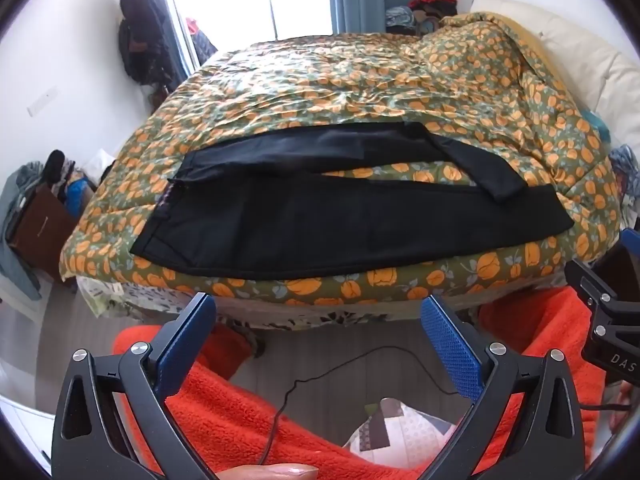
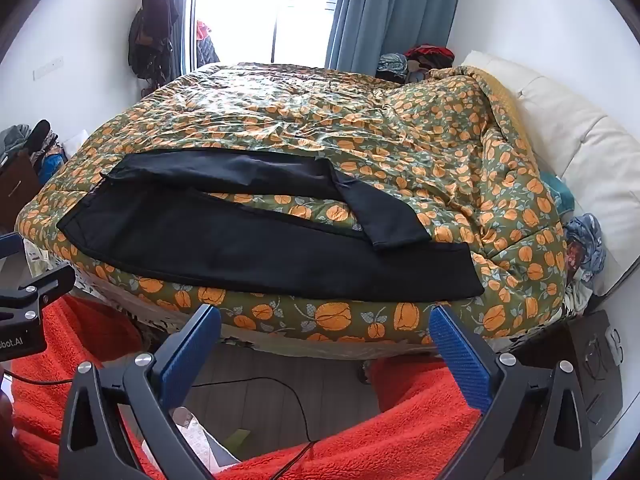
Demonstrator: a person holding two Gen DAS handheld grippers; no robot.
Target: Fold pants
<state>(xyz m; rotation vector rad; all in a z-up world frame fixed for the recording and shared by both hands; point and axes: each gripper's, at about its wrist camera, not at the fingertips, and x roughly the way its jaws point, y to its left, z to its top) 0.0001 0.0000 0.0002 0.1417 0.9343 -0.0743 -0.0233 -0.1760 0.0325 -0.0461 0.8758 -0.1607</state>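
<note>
Black pants (image 1: 320, 216) lie spread on the bed near its front edge, waist at the left, legs running right. The far leg bends and its end lies over the near leg. The pants also show in the right wrist view (image 2: 248, 248). My left gripper (image 1: 320, 312) is open and empty, held off the bed below its front edge, short of the pants. My right gripper (image 2: 326, 322) is open and empty too, held before the bed edge under the near leg. The right gripper's body shows at the right edge of the left wrist view (image 1: 608, 312).
A green quilt with orange flowers (image 1: 360, 92) covers the bed. A cream headboard (image 2: 568, 128) stands at the right. An orange fleece garment (image 2: 400, 432) and a cable (image 1: 320, 376) are below the grippers. Clutter and a brown box (image 1: 40, 228) sit at the left.
</note>
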